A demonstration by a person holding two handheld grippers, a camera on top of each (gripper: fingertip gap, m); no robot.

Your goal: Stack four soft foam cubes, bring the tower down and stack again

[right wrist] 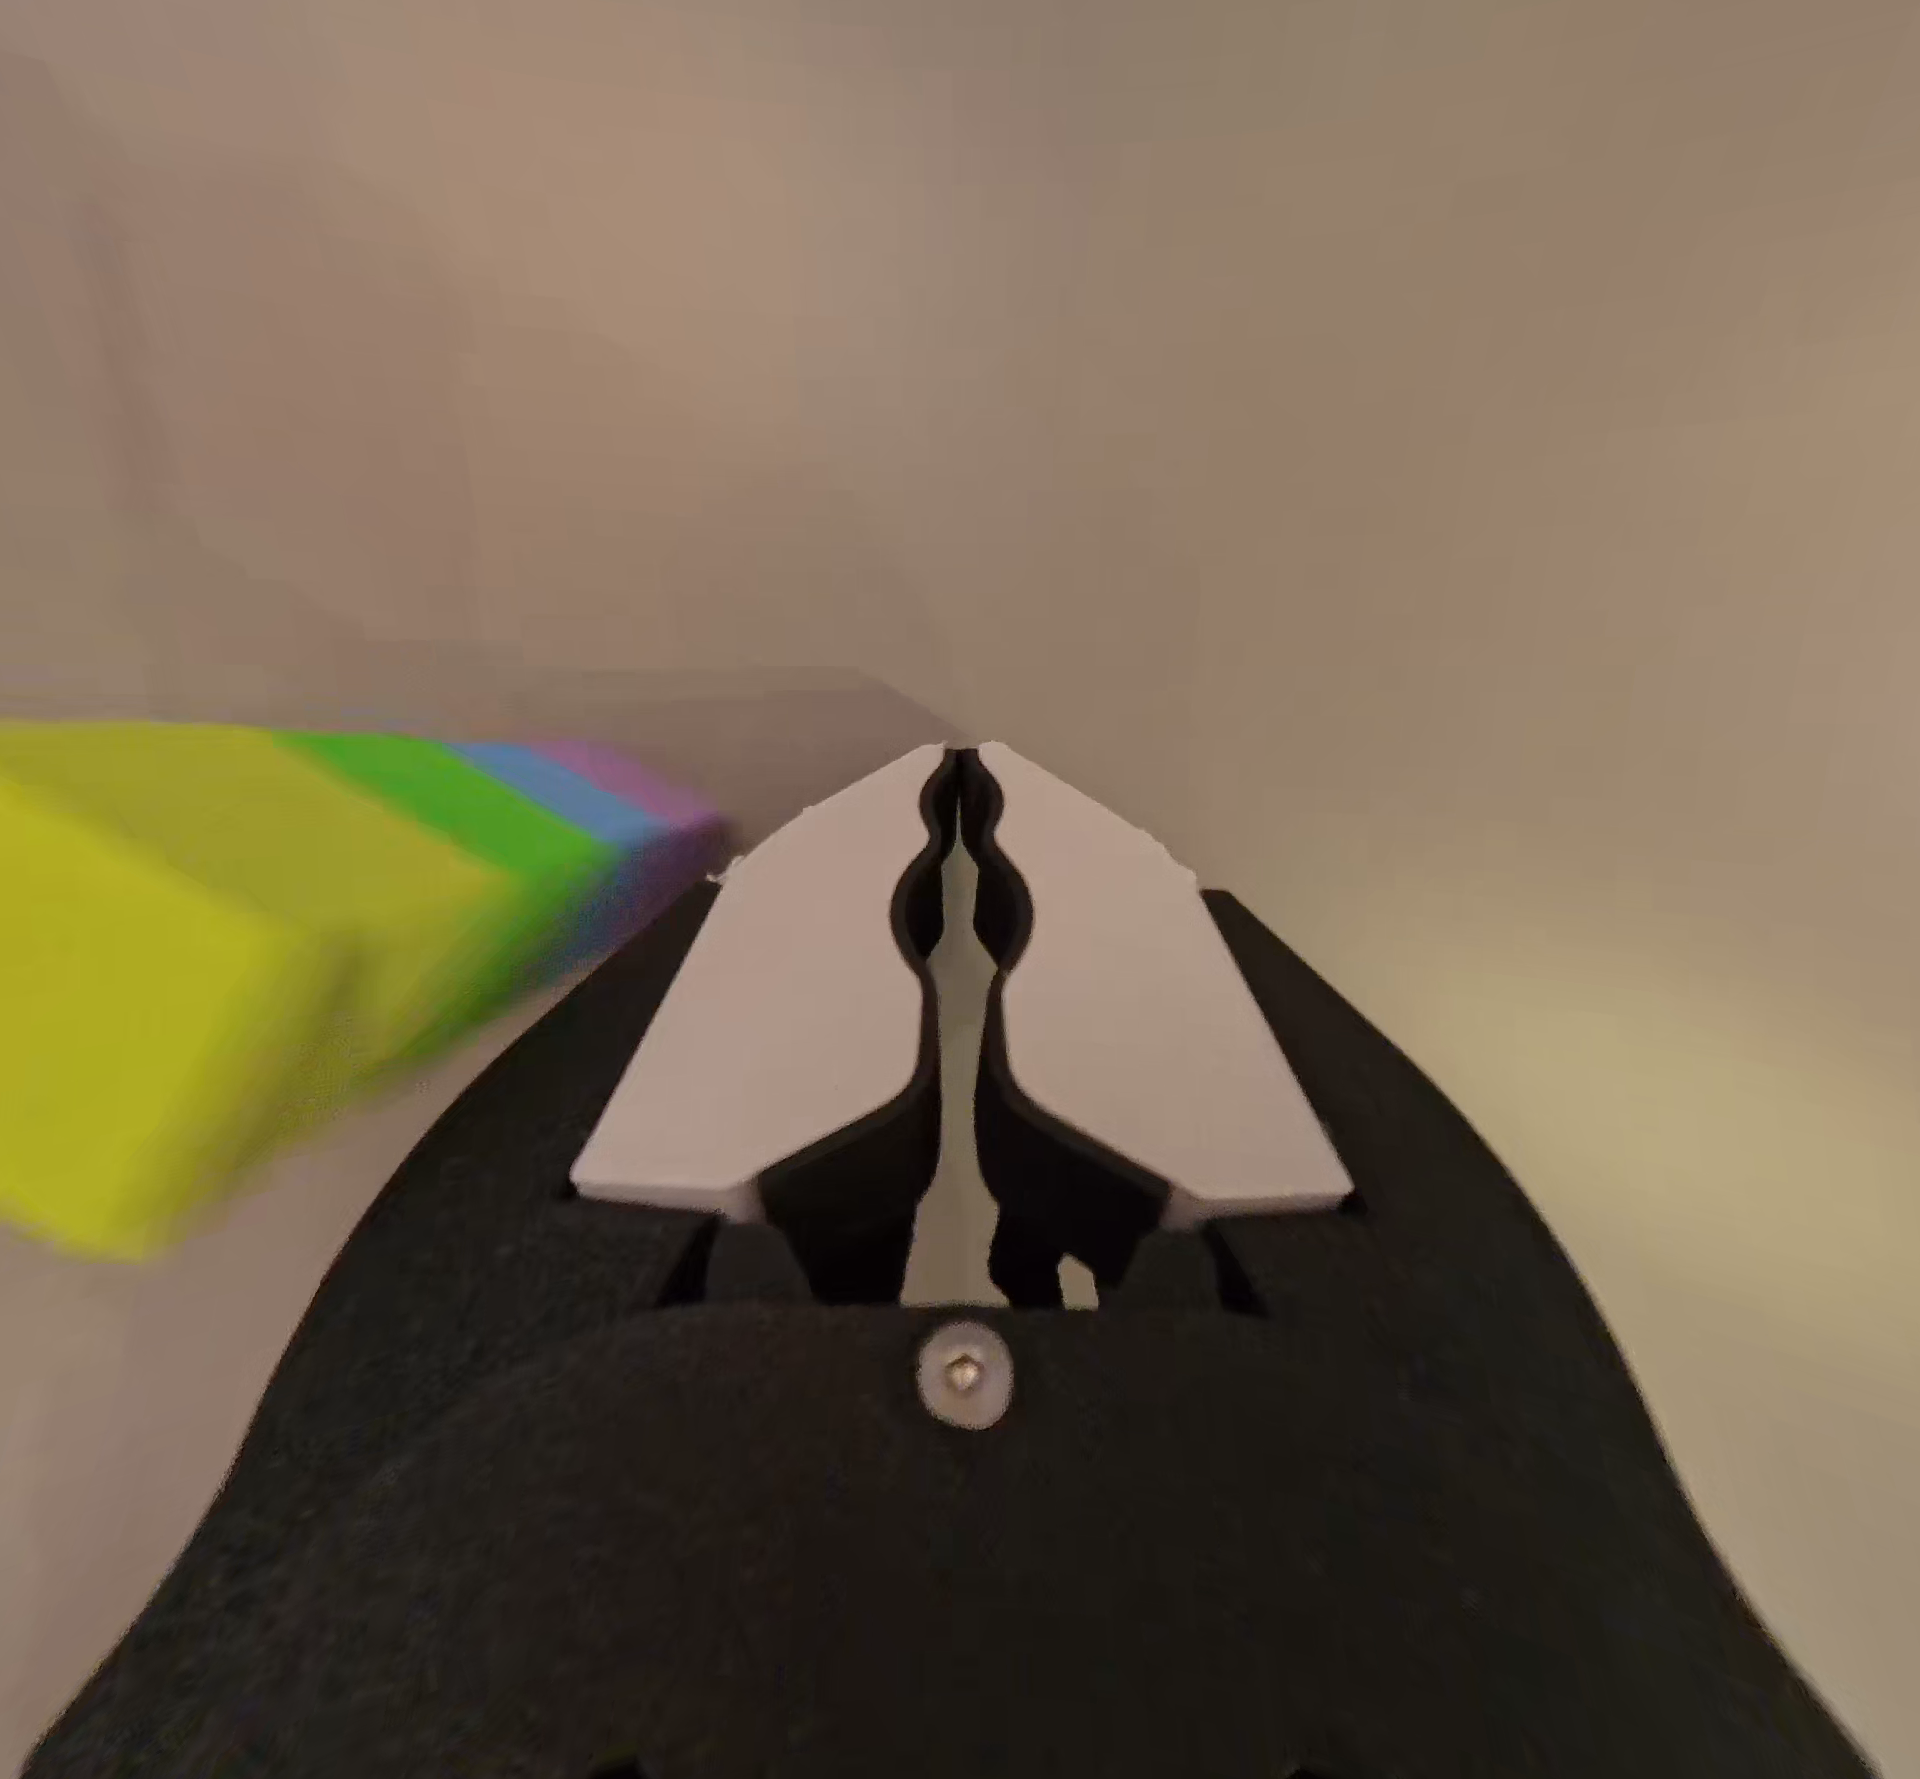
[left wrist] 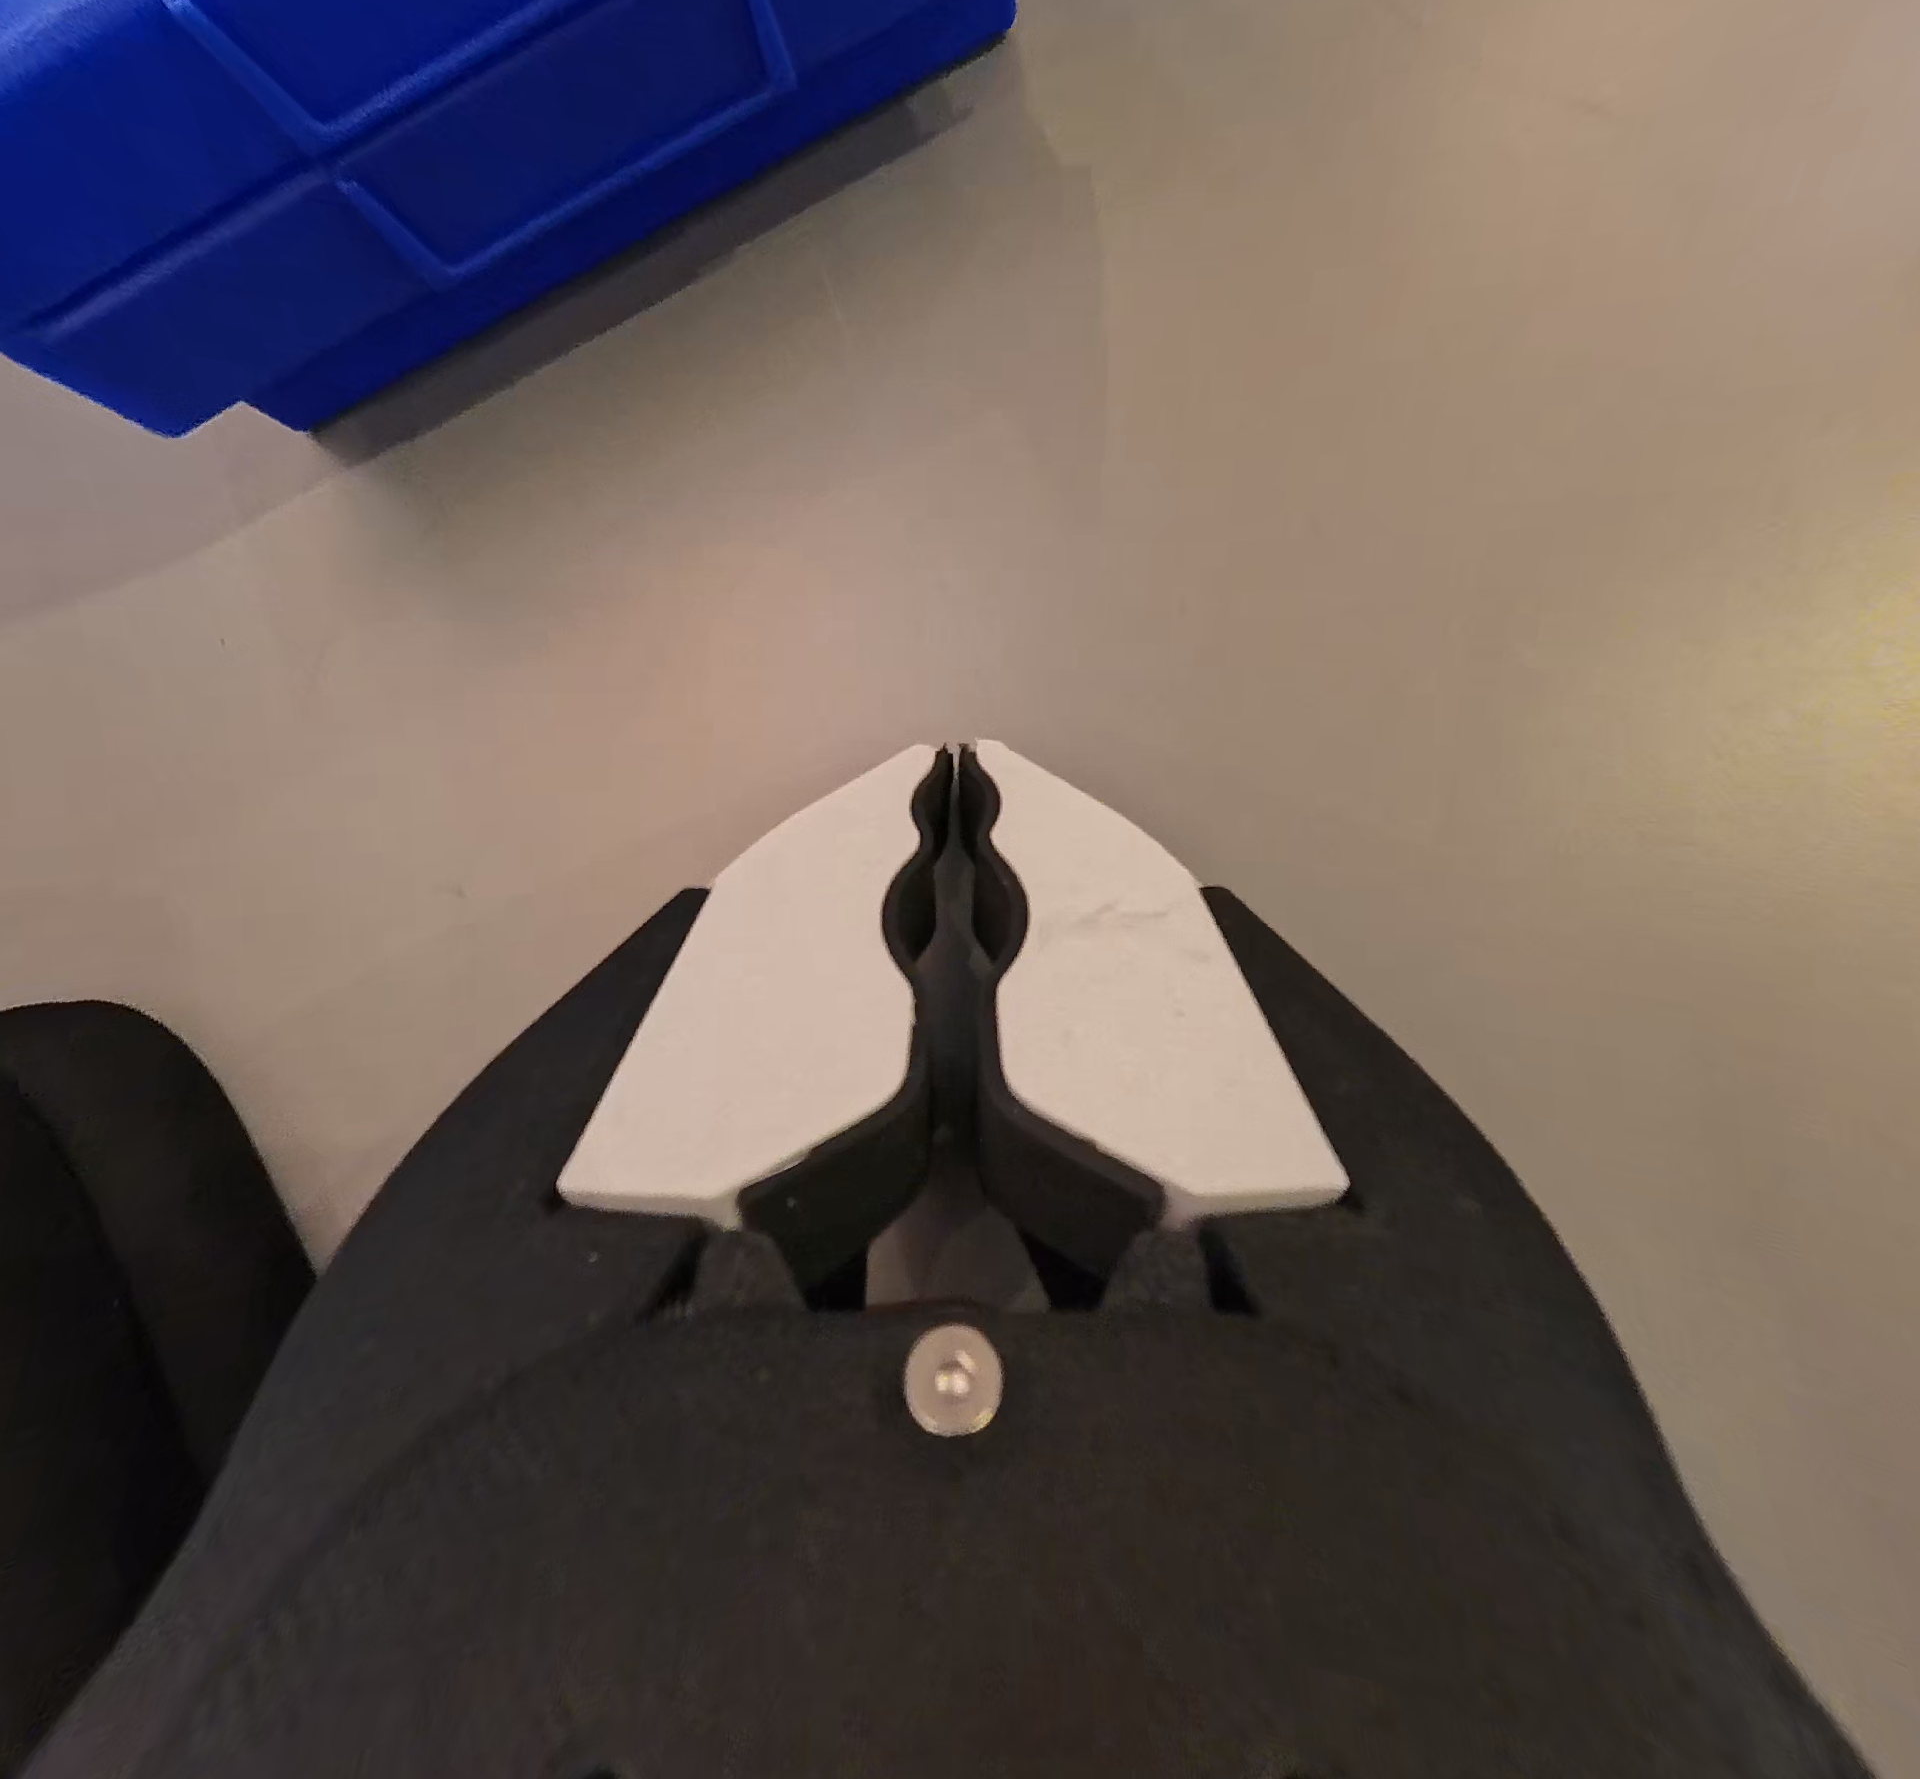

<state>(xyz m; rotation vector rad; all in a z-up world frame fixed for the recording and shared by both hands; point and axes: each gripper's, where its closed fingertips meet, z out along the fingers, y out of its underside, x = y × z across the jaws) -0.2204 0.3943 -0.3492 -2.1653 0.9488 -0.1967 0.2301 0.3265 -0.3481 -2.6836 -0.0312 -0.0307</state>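
In the right wrist view a tower of foam cubes stands at the left, seen from above and blurred: a yellow cube (right wrist: 156, 981) on top, then a green cube (right wrist: 457, 815), a blue cube (right wrist: 582, 799) and a purple cube (right wrist: 665, 820) at the bottom on the table. My right gripper (right wrist: 958, 753) is shut with nothing between its pads, just right of the tower's base. In the left wrist view my left gripper (left wrist: 956, 750) is shut and holds nothing, over the bare table. No cube shows in the left wrist view.
A blue plastic bin (left wrist: 468, 98) stands on the grey table (left wrist: 1351, 379) at the upper left of the left wrist view. A black object (left wrist: 114, 1241) sits at that view's lower left edge. Left tips to right tips: about 45 cm.
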